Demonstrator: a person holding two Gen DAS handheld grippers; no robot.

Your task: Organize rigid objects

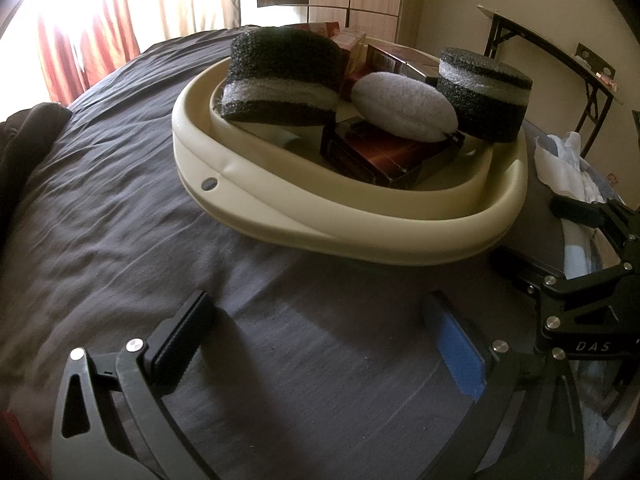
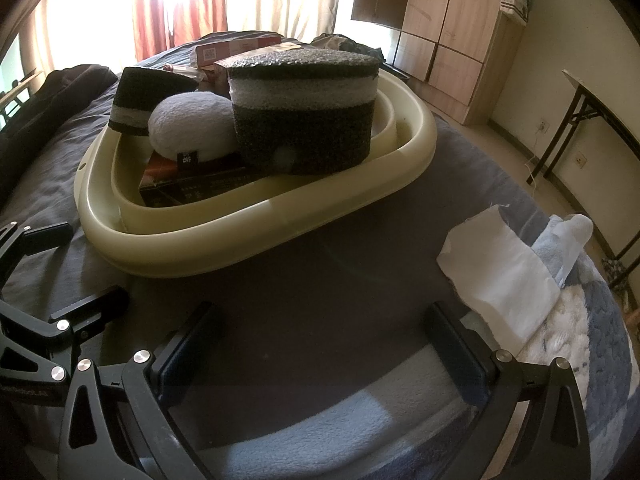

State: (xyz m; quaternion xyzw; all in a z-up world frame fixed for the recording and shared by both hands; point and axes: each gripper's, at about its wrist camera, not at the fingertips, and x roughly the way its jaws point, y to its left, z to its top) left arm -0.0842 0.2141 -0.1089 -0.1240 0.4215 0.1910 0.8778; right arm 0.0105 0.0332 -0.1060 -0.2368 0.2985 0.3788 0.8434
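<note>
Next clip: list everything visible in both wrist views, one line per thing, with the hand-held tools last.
basin: one, cream plastic, on the bed, ahead of both tools
foam blocks: two, black with a white band, in the basin at opposite ends
round pad: one, white, in the basin, resting on a box between the foam blocks
boxes: several, dark red-brown, in the basin under and behind the foam; exact count unclear
bed cover: one, dark grey, under the basin
white cloth: one, on the blue-and-white blanket at the bed's right edge
curtains: red and cream, at the bright window
wardrobe: one, light wood, far right
left tool: open, empty
right tool: open, empty
</note>
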